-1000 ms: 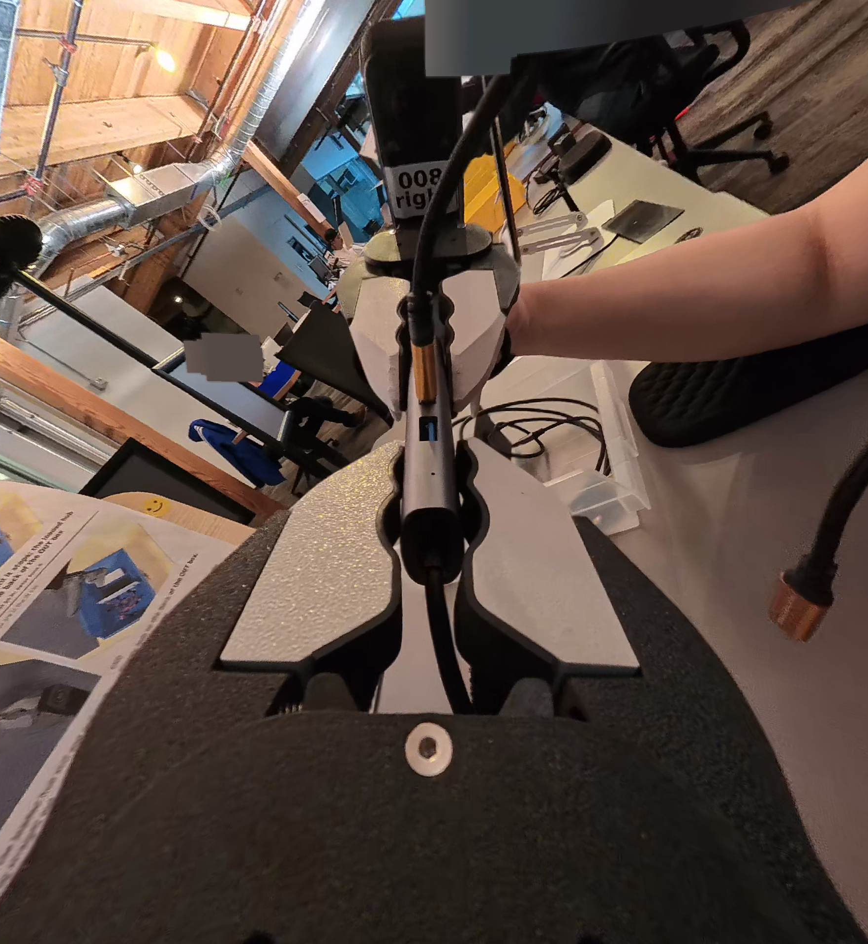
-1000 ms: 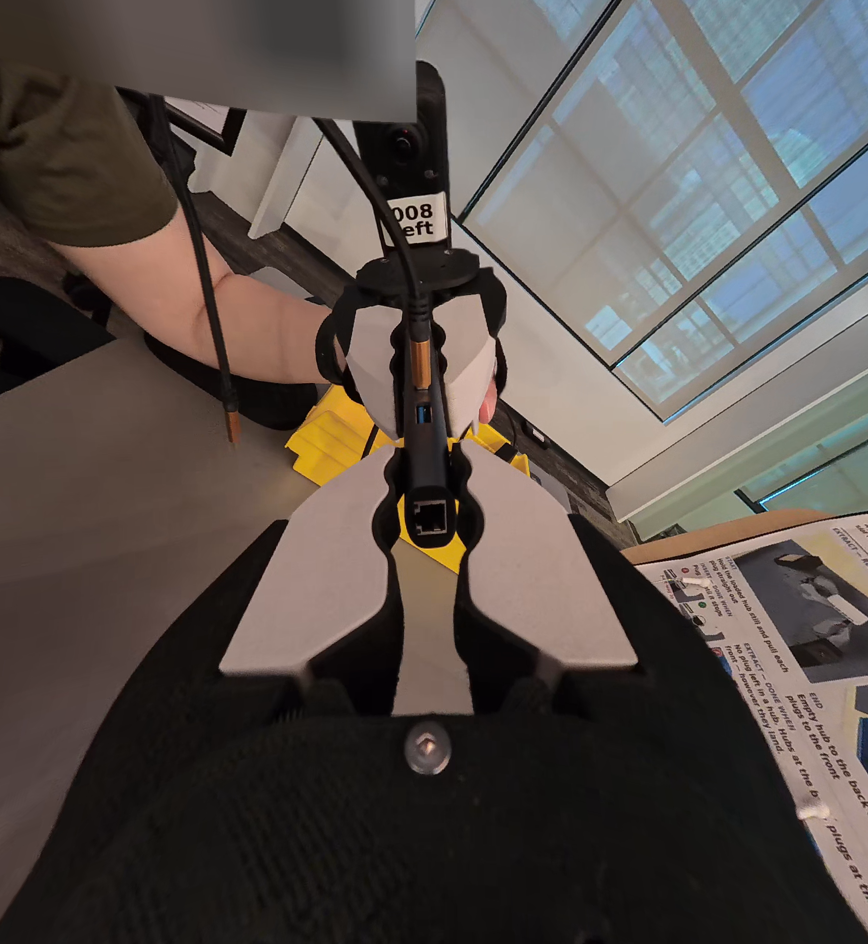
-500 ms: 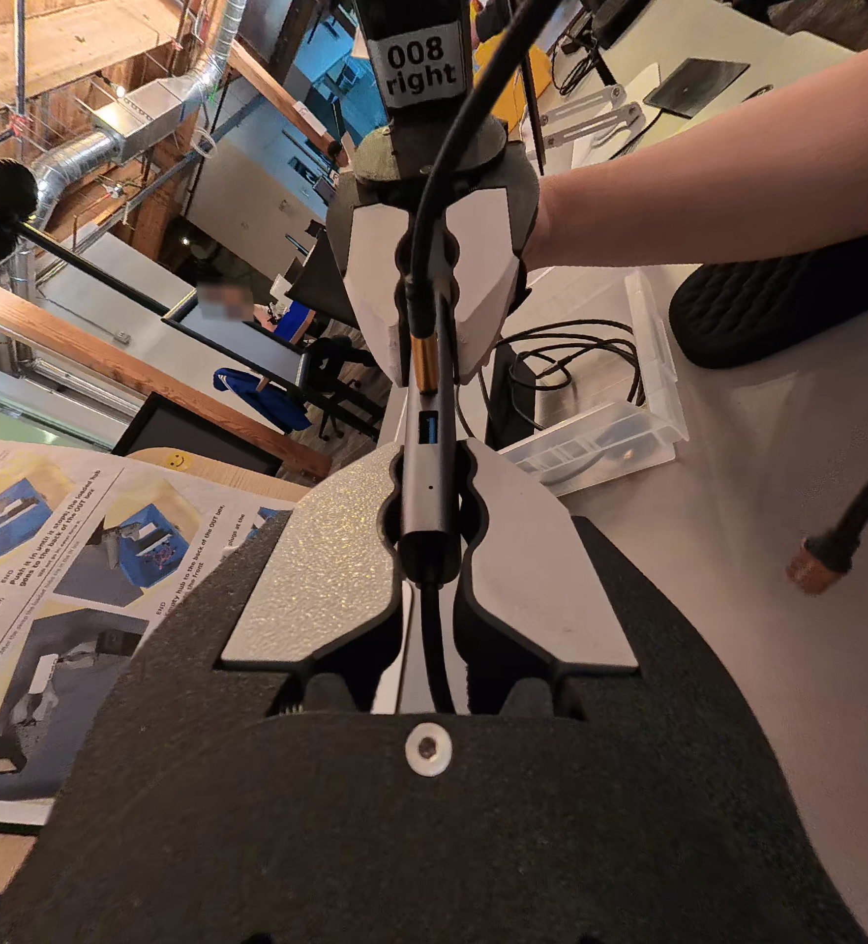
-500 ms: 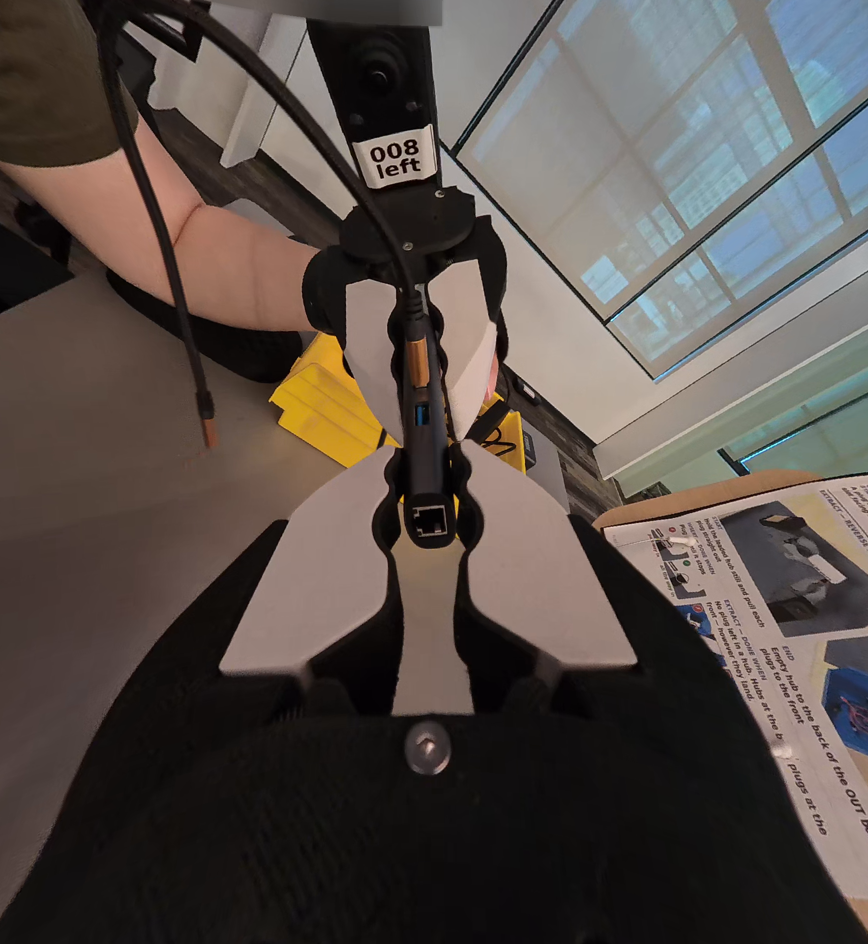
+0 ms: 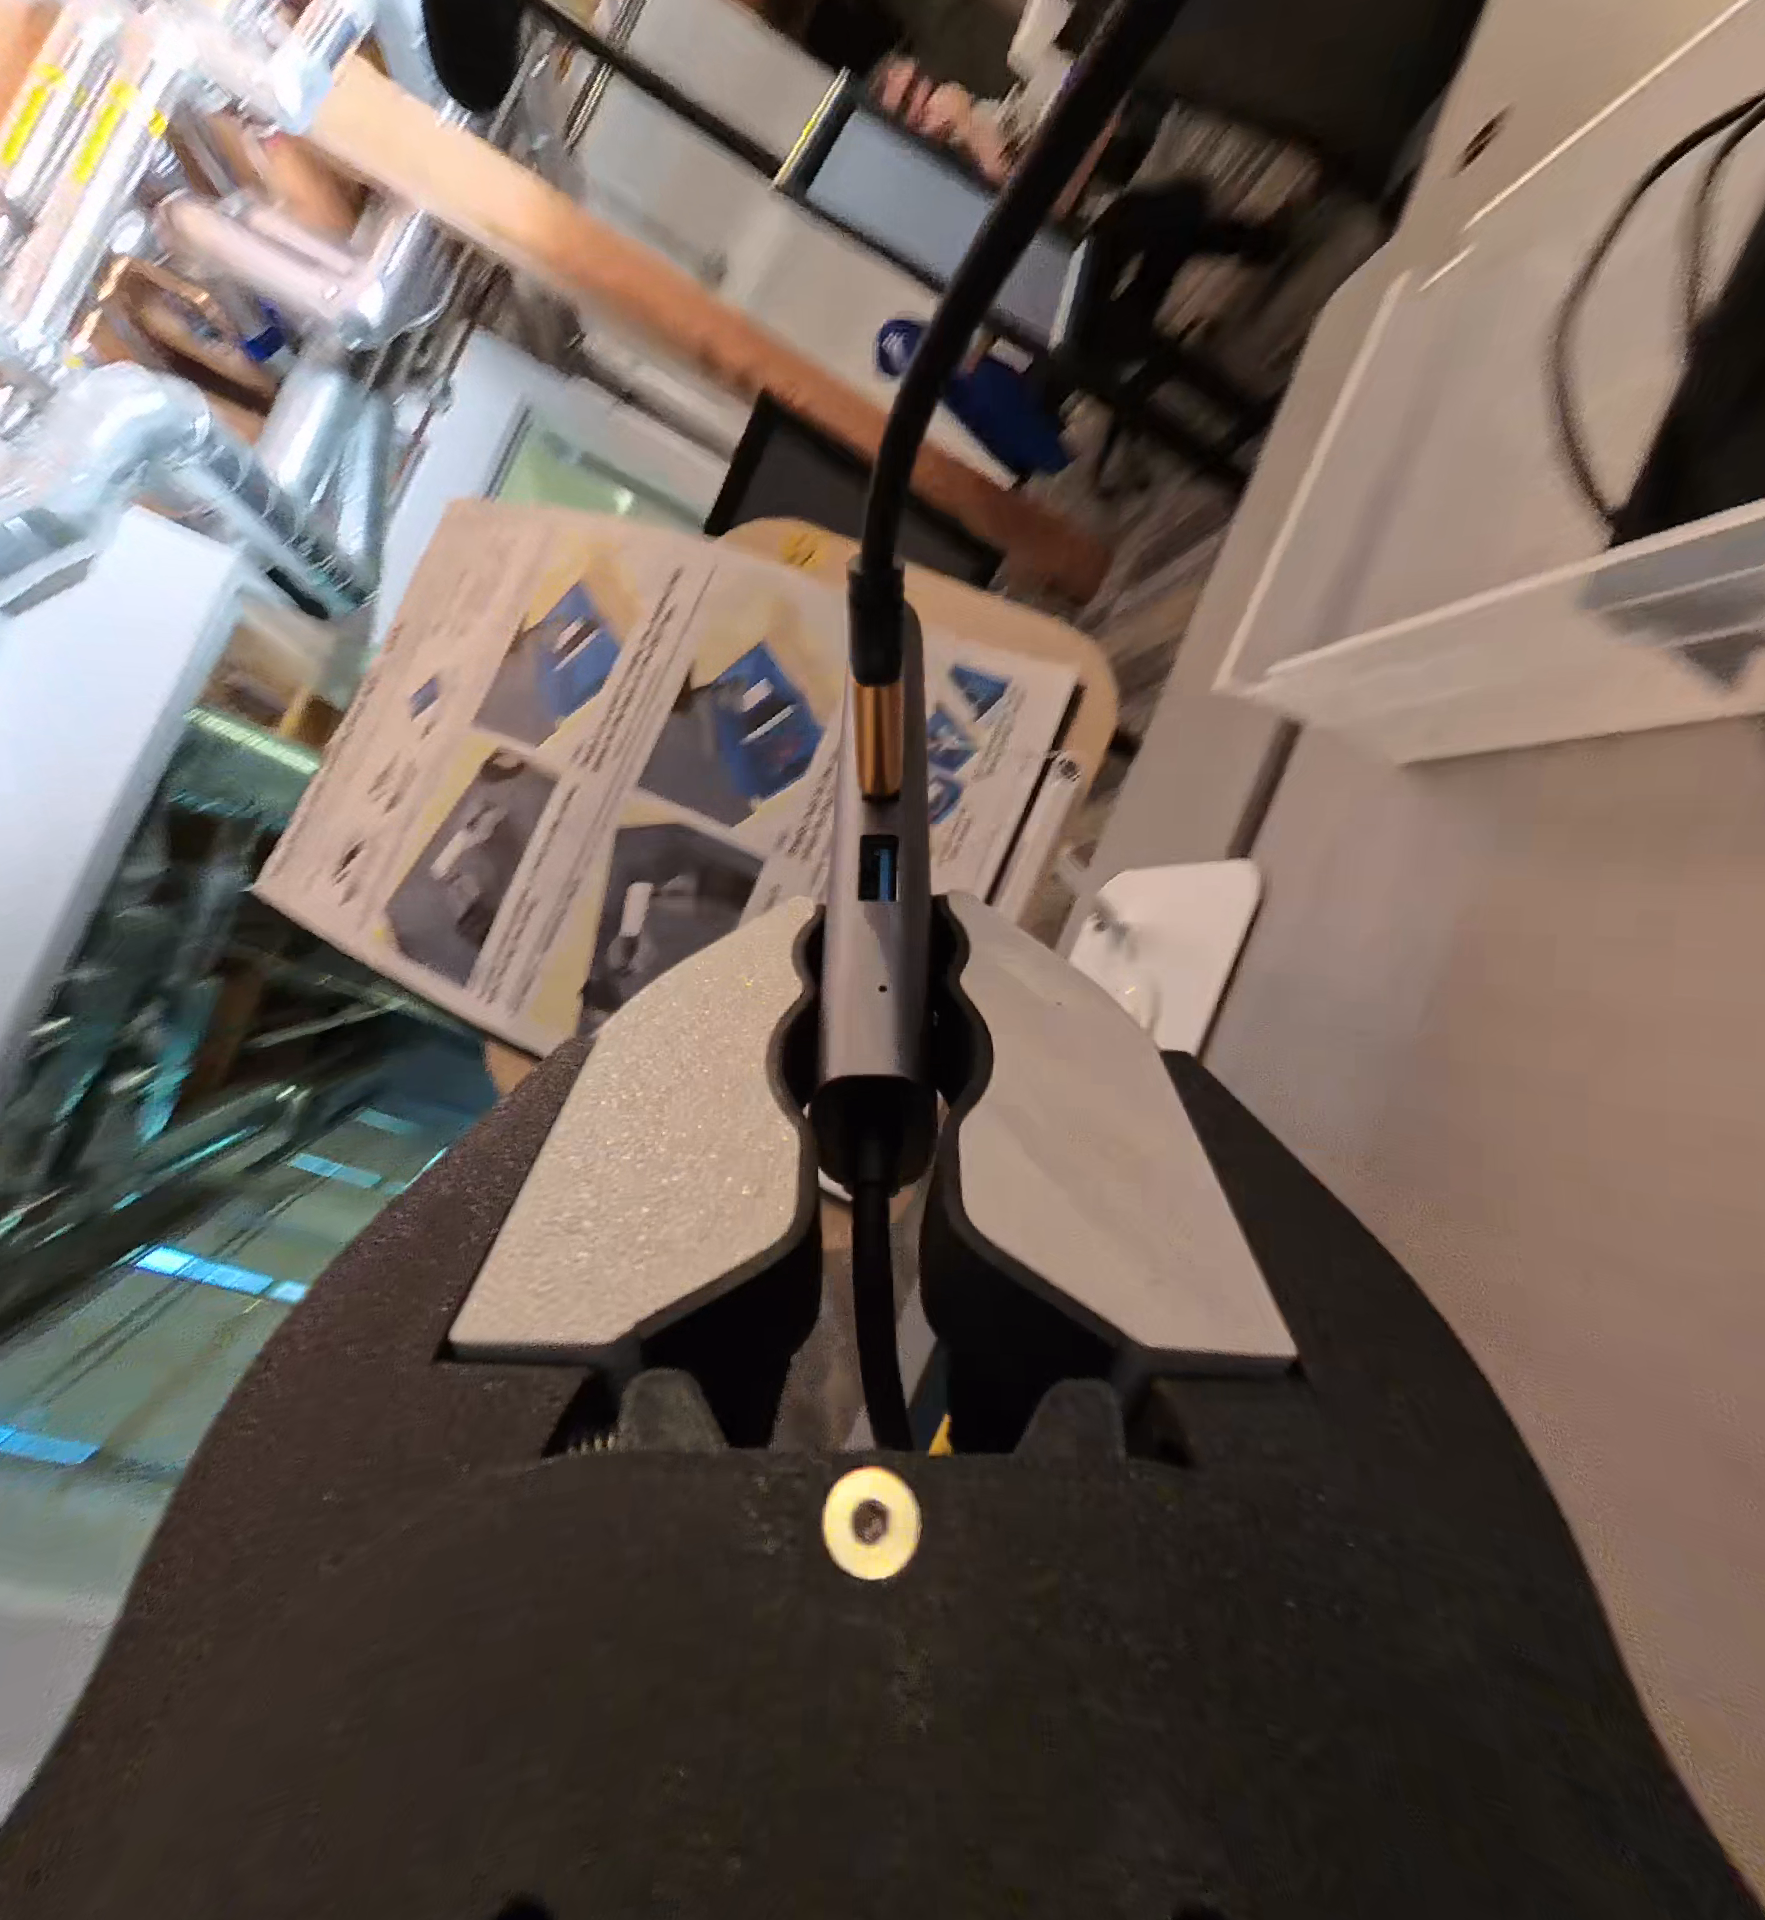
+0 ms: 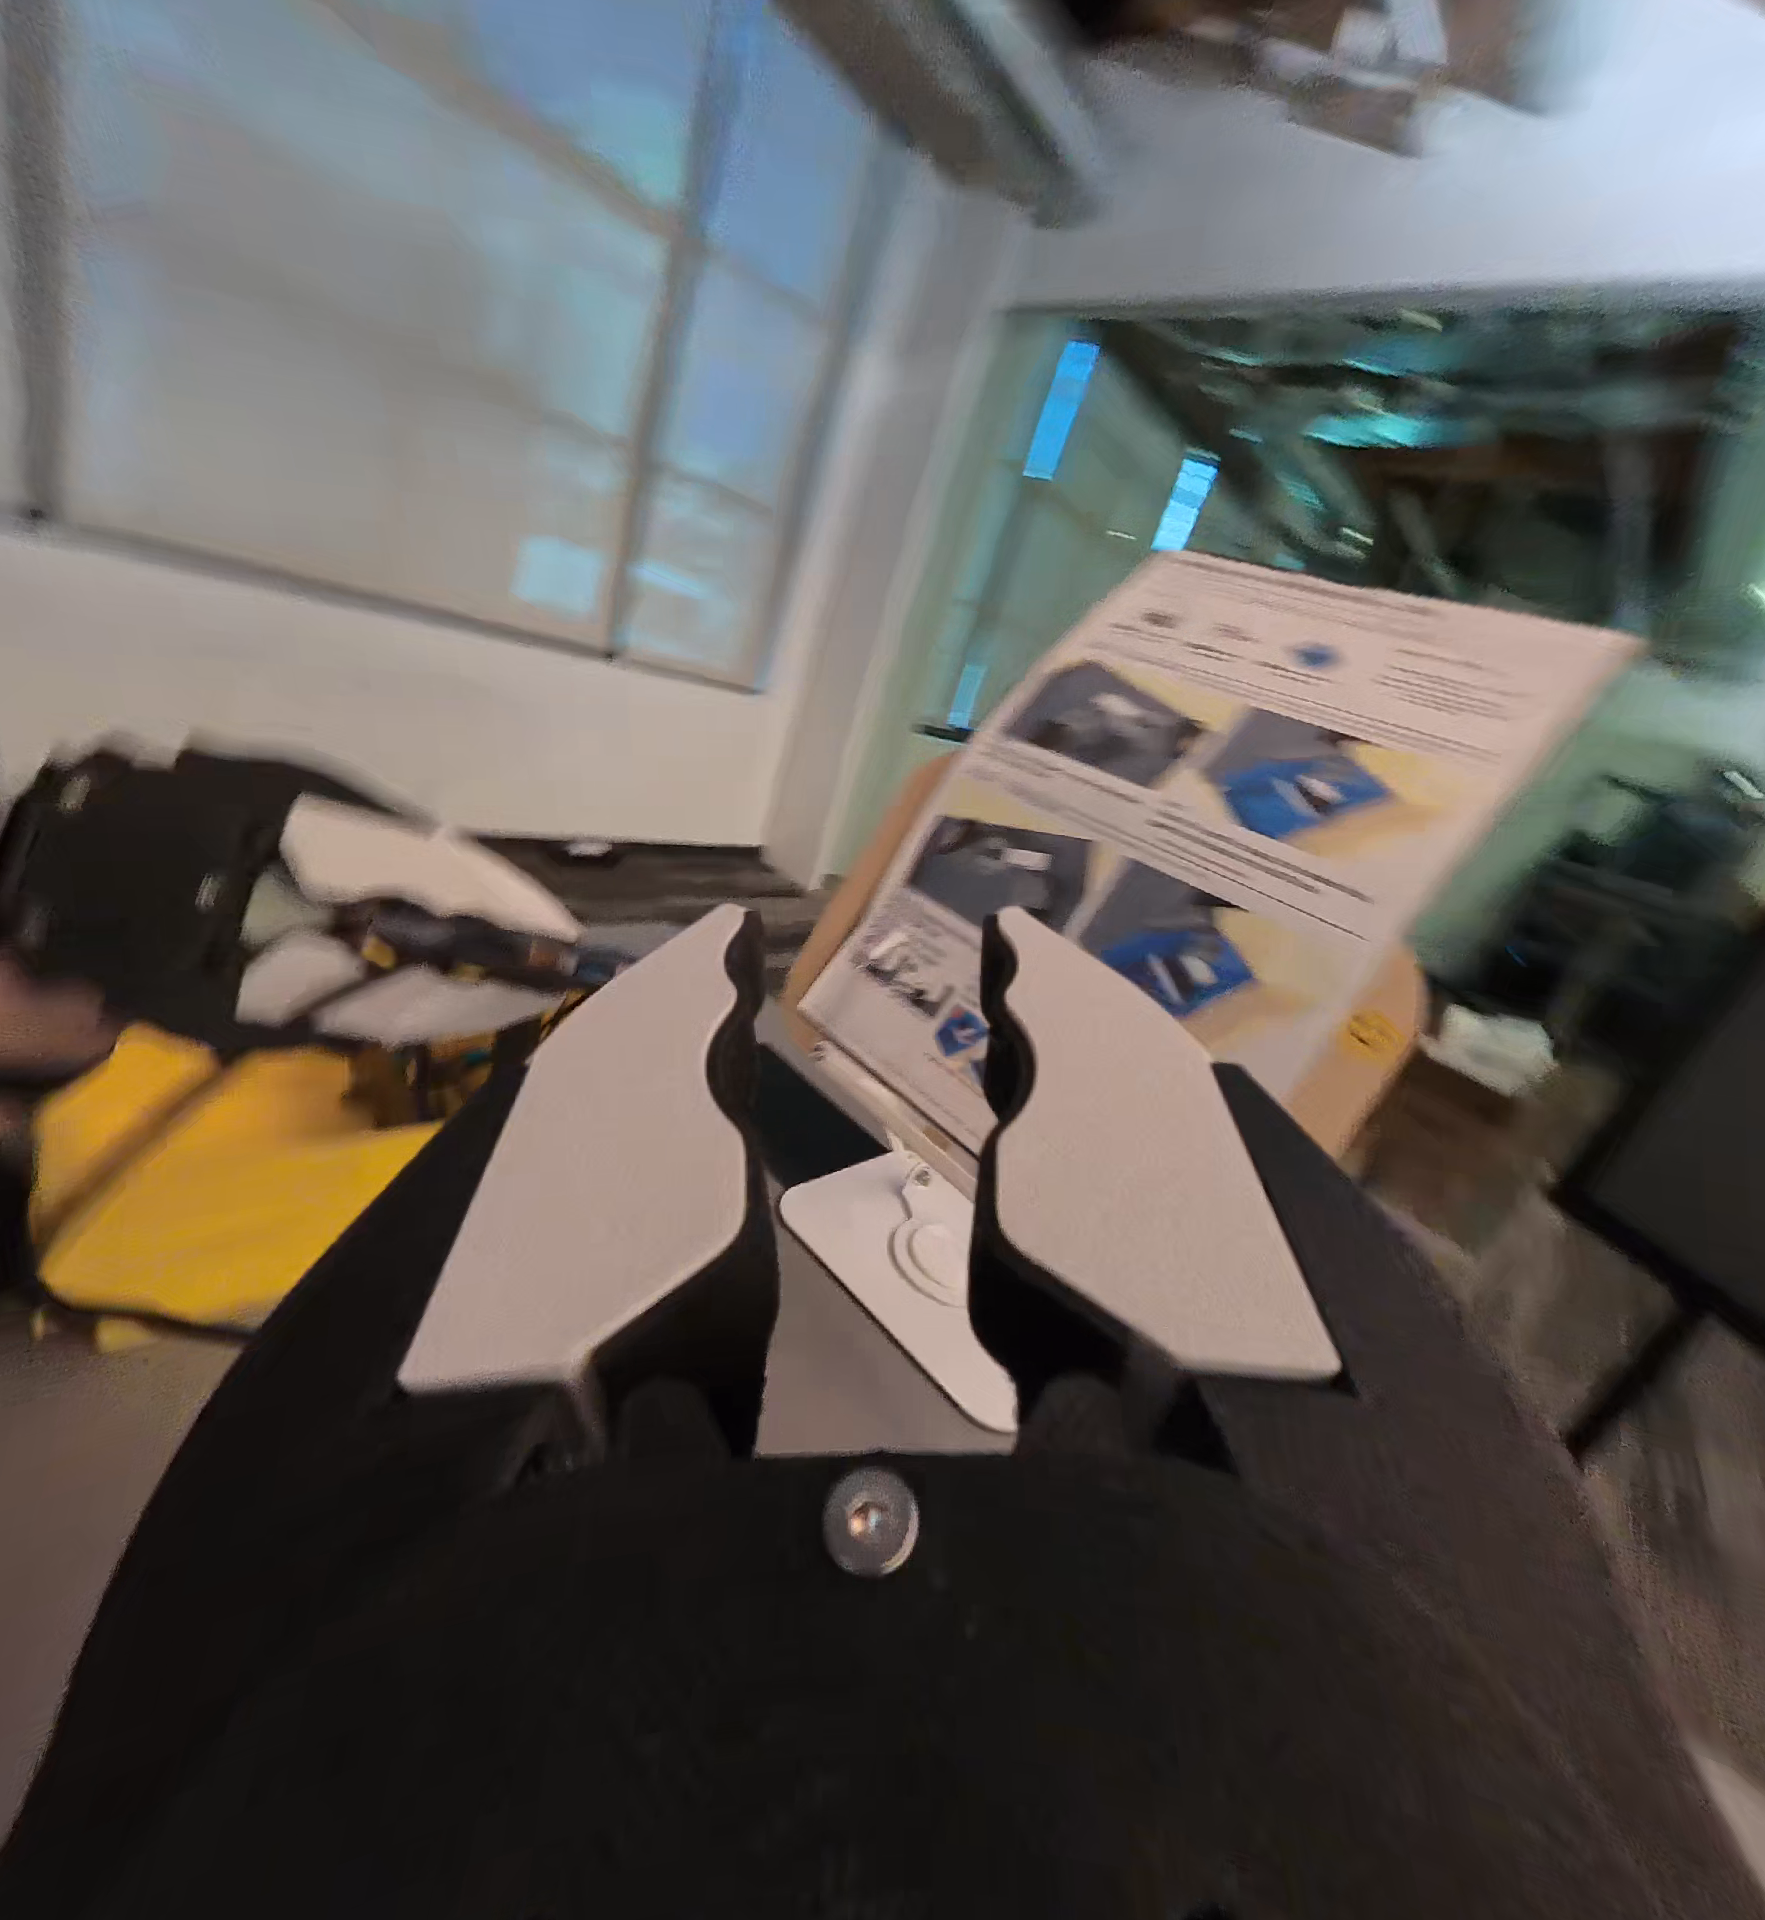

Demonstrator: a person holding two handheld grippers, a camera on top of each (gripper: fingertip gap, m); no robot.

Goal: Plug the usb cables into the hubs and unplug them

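Observation:
In the left wrist view my left gripper (image 5: 878, 914) is shut on a slim grey USB hub (image 5: 876, 997) that points forward above the table. A black cable (image 5: 925, 416) with a gold plug (image 5: 876, 743) sits in the hub's far port. A blue port (image 5: 880, 868) beside the plug is empty. The hub's own black lead (image 5: 883, 1340) runs back between the fingers. In the right wrist view my right gripper (image 6: 867, 935) is open and empty, off the hub. The hub does not show in that view.
A printed instruction board (image 5: 670, 769) on a white stand (image 6: 888, 1247) stands ahead; it also shows in the right wrist view (image 6: 1200, 831). A clear bin with cables (image 5: 1584, 623) lies at the right on the grey table (image 5: 1480, 1299). Yellow items (image 6: 213, 1143) lie at the left, a dark monitor (image 6: 1740, 1143) at the right. About 20 cm separates my left fingertips from my right.
My right gripper has let go of the hub's end, opened and swung away. My left gripper has kept the hub with the cable plugged in and turned toward the instruction board. Both views are motion-blurred.

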